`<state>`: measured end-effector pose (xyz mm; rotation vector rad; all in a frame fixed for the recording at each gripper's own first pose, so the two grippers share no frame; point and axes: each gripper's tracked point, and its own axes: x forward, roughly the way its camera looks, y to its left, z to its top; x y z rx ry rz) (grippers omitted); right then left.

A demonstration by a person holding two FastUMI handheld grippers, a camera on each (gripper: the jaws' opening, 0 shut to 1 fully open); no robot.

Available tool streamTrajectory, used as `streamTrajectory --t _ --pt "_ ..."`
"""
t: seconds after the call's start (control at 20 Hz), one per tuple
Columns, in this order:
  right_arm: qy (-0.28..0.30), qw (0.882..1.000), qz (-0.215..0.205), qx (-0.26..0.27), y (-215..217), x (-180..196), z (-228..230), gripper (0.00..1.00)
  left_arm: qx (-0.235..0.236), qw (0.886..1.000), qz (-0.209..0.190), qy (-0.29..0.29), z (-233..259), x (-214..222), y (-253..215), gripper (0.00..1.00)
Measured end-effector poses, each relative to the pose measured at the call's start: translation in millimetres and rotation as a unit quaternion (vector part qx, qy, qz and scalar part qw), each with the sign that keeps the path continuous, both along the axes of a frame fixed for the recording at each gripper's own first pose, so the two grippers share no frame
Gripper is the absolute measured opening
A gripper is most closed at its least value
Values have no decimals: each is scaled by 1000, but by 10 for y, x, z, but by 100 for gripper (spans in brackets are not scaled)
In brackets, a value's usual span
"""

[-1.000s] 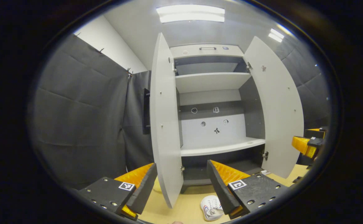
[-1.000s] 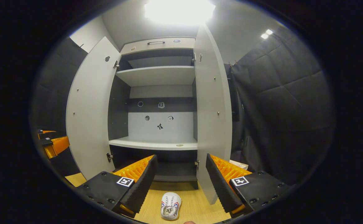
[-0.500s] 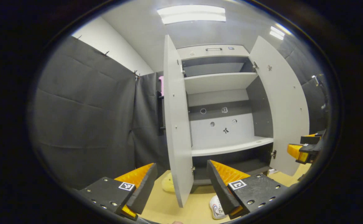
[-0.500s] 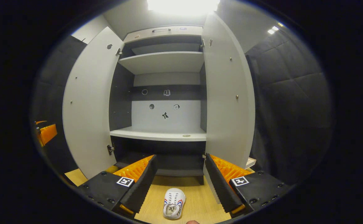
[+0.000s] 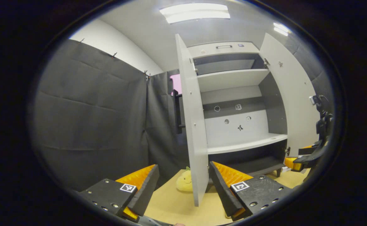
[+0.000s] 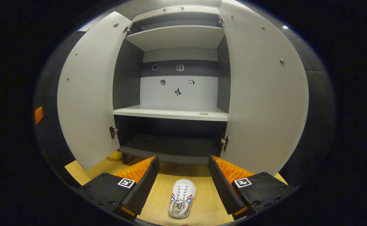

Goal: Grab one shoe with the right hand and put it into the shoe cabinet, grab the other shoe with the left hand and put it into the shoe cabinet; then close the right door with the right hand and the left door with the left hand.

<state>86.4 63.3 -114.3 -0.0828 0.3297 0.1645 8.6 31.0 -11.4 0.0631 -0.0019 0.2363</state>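
Observation:
A white shoe [image 6: 182, 198] with red and blue stripes lies on the wooden floor [image 6: 202, 201] in front of the shoe cabinet [image 6: 171, 113]. In the right gripper view it sits between and just beyond the fingers of my right gripper [image 6: 182, 188], which is open and holds nothing. Both cabinet doors stand wide open: the left door [image 6: 89, 94] and the right door [image 6: 262, 94]. My left gripper [image 5: 183, 188] is open too, facing the left door's edge [image 5: 193, 125]. The right gripper [image 5: 306, 157] shows at the far right of the left gripper view.
A yellow plush toy [image 5: 185, 181] sits on the floor behind the left door, by the cabinet's foot. The cabinet has a top shelf [image 6: 175, 36], a middle shelf [image 6: 171, 113] and a dark bottom shelf [image 6: 171, 147]. Dark cloth walls close in on both sides.
The right gripper has moved closer to the cabinet and tipped down, so the shoe sits larger between its fingers. The left gripper has swung left; the shoe has left its view. Both stay open.

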Motion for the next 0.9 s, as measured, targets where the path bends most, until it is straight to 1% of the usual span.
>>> streamTrajectory --t 0.2,0.45,0.75,0.8,0.85,0.9 --pt "42 999 15 -5 107 76 -313 99 -1 1000 22 7 -29 -187 198 94" --pt "94 995 29 -28 173 112 -740 99 4 999 44 16 -67 -240 298 94" --pt "164 985 38 -46 236 80 -1299 99 7 997 67 24 -102 -345 441 94" --pt "172 983 38 -49 238 86 -1375 96 10 997 70 24 -108 -362 466 93" --pt "180 981 39 -55 235 98 -1445 99 13 997 72 24 -87 -374 479 94" --pt "189 979 42 -61 247 84 -1533 99 16 997 73 24 -74 -379 480 93"
